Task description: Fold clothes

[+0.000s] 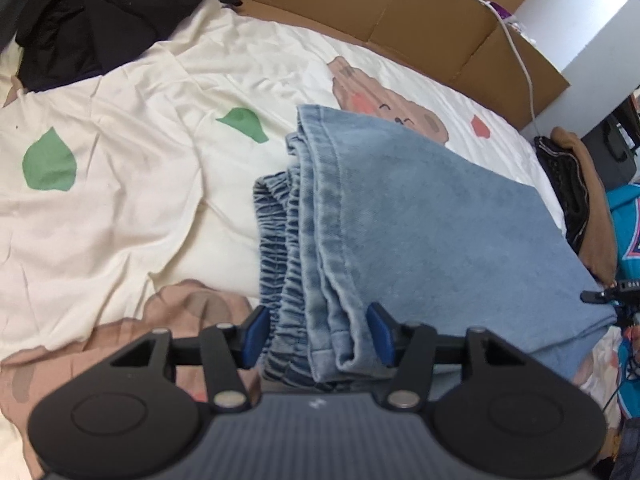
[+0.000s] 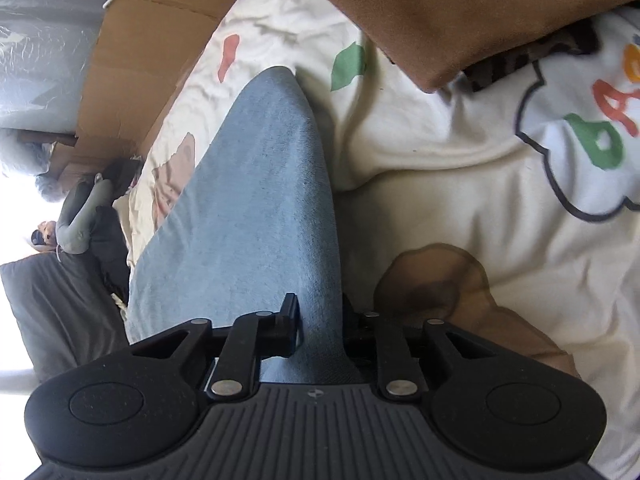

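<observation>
The left gripper point(image 1: 318, 336) stands with its blue-padded fingers point(image 1: 256, 334) spread to either side of the near end of the folded jeans point(image 1: 420, 220). The stacked layers, elastic waistband point(image 1: 276, 240) and hem edges together, lie in the gap. Whether the pads press the cloth cannot be told; a narrow gap seems to remain on each side.

The right gripper point(image 2: 320, 320) has its fingers close against a ridge of the same denim point(image 2: 260, 200), apparently pinching a fold edge; the right finger is largely hidden by the cloth.

From the left fingers, the jeans run straight ahead and slightly right. The layered open edge runs along that axis on the left side, and the smooth top panel slopes off to the right. In the right wrist view the denim also runs away from the fingers, narrowing to a rounded far corner. Each gripper thus sits at a near end of the bundle.

The jeans rest on the cream printed bedsheet point(image 1: 120, 200), already in several layers. A dark garment point(image 1: 80, 20) lies well apart at the far left, and cardboard point(image 1: 360, 0) lines the far side.

Judgement: the scene fits either a further fold or a lift of the finished bundle.
</observation>
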The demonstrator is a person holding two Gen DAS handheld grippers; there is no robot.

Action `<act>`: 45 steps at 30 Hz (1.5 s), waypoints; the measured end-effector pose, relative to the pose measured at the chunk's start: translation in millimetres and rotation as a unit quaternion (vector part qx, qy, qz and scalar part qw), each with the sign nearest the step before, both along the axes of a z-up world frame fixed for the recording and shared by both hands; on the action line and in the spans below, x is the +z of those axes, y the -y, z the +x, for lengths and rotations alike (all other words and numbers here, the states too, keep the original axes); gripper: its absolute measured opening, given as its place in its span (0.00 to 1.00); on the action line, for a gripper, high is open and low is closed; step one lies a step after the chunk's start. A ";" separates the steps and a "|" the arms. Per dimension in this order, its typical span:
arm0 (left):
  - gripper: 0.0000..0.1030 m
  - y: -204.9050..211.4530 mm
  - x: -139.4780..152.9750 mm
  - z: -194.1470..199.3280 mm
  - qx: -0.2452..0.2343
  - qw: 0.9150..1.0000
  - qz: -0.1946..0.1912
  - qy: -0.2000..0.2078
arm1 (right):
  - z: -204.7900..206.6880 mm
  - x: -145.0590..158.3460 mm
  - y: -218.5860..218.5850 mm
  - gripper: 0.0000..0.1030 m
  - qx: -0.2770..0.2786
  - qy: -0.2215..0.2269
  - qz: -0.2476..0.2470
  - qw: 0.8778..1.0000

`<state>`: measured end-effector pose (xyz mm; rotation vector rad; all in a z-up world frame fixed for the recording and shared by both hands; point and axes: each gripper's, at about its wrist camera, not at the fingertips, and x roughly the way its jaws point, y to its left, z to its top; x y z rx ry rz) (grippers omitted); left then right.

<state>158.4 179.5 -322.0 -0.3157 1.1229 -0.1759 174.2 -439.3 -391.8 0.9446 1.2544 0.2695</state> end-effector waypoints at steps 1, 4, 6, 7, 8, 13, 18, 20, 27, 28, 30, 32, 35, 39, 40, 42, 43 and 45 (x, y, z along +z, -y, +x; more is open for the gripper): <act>0.51 0.9 2.4 1.4 -0.002 1.000 0.003 -0.004 | -4.7 -1.5 0.8 0.24 -0.008 0.003 0.003 1.000; 0.49 7.6 15.9 8.7 -0.024 0.999 0.028 -0.012 | -18.6 -5.9 3.1 0.27 -0.032 0.011 0.012 0.999; 0.49 10.7 23.4 14.9 -0.035 0.998 0.045 -0.020 | -27.9 -8.8 4.6 0.30 -0.048 0.017 0.017 0.999; 0.47 10.4 27.8 19.3 -0.033 0.998 0.047 -0.024 | -32.6 -10.3 5.3 0.31 -0.056 0.020 0.020 0.998; 0.47 10.2 32.2 23.7 -0.031 0.998 0.049 -0.028 | -37.2 -11.8 6.1 0.32 -0.064 0.022 0.023 0.997; 0.47 10.6 59.2 47.2 -0.014 0.996 0.075 -0.035 | -59.2 -20.6 9.8 0.36 -0.104 0.036 0.039 0.993; 0.47 33.3 85.1 72.0 -0.026 0.995 0.086 -0.043 | -70.4 -41.4 13.7 0.35 -0.158 0.036 0.086 0.983; 0.47 47.6 95.4 83.2 -0.031 0.995 0.087 -0.045 | -79.8 -50.7 16.2 0.25 -0.193 0.034 0.115 0.974; 0.50 105.3 115.1 119.0 -0.034 0.995 0.087 -0.048 | -92.0 -51.1 8.8 0.18 -0.212 0.074 0.129 0.966; 0.50 115.7 115.2 122.4 -0.041 0.994 0.089 -0.048 | -91.0 -50.7 8.7 0.19 -0.210 0.076 0.128 0.966; 0.50 134.9 115.0 128.3 -0.054 0.993 0.095 -0.045 | -89.1 -50.0 8.7 0.23 -0.204 0.081 0.127 0.967; 0.50 150.2 112.9 135.6 -0.058 0.993 0.097 -0.041 | -87.8 -48.8 9.2 0.25 -0.198 0.084 0.122 0.969; 0.50 164.0 107.5 146.3 -0.056 0.994 0.091 -0.040 | -83.5 -46.1 9.4 0.25 -0.189 0.085 0.100 0.973; 0.51 178.7 94.6 158.6 -0.054 0.994 0.087 -0.041 | -78.5 -44.5 8.2 0.27 -0.181 0.084 0.076 0.977; 0.51 181.2 88.9 161.0 -0.051 0.994 0.085 -0.044 | -78.7 -44.2 8.2 0.27 -0.180 0.085 0.074 0.977; 0.51 185.7 77.3 165.3 -0.046 0.994 0.084 -0.049 | -79.0 -43.6 8.1 0.28 -0.177 0.086 0.070 0.978; 0.51 187.3 72.0 167.2 -0.043 0.994 0.083 -0.051 | -79.2 -43.3 8.0 0.28 -0.176 0.087 0.068 0.978; 0.51 190.6 61.3 171.0 -0.036 0.995 0.082 -0.055 | -79.5 -42.7 7.9 0.28 -0.173 0.088 0.064 0.979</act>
